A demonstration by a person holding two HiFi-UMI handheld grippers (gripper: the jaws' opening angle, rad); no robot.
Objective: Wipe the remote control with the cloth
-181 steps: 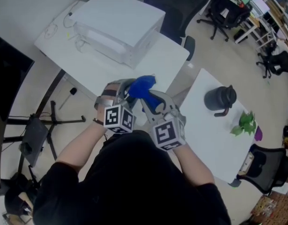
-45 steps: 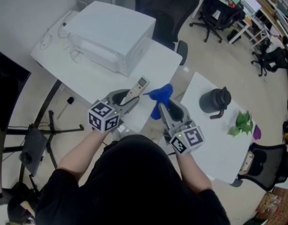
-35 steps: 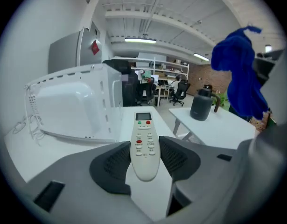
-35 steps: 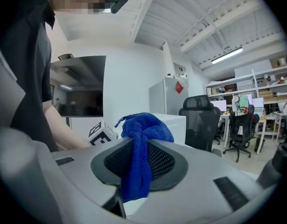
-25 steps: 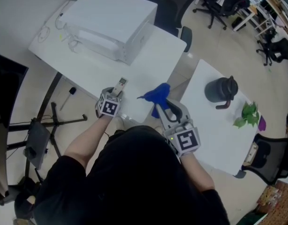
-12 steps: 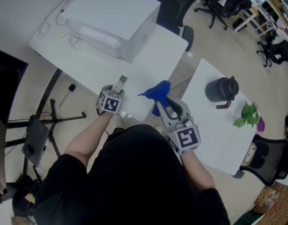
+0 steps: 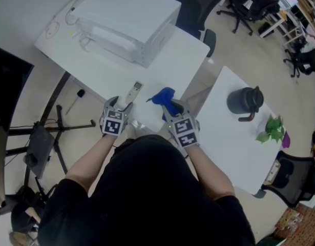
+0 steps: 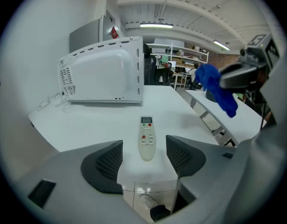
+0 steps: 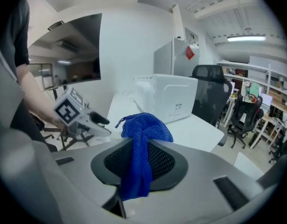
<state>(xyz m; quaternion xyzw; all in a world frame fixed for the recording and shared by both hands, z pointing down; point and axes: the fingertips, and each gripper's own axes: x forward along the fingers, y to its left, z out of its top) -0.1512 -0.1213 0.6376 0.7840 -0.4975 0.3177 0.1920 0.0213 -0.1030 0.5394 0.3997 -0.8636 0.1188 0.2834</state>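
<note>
The pale remote control (image 8: pixel 146 143) (image 7: pixel 133 93) lies flat on the white table (image 8: pixel 87 125), buttons up, near its front edge. My left gripper (image 8: pixel 144 155) (image 7: pixel 121 108) is just behind the remote's near end, its jaws opening, and the pads stand clear of the remote on both sides. My right gripper (image 9: pixel 139 164) (image 7: pixel 170 109) is shut on a bunched blue cloth (image 9: pixel 141 141) (image 7: pixel 162 97), held in the air to the right of the remote. The cloth (image 8: pixel 218 90) also shows in the left gripper view.
A white microwave (image 7: pixel 129 27) (image 8: pixel 103 71) stands at the back of the table with cables beside it. A second white table (image 7: pixel 234 147) to the right carries a dark kettle (image 7: pixel 243 102) and a small plant (image 7: pixel 272 129). Office chairs stand beyond.
My left gripper has let go of the remote, which now lies on the table, and has drawn back a little. My right gripper moved left with the cloth, closer to the remote.
</note>
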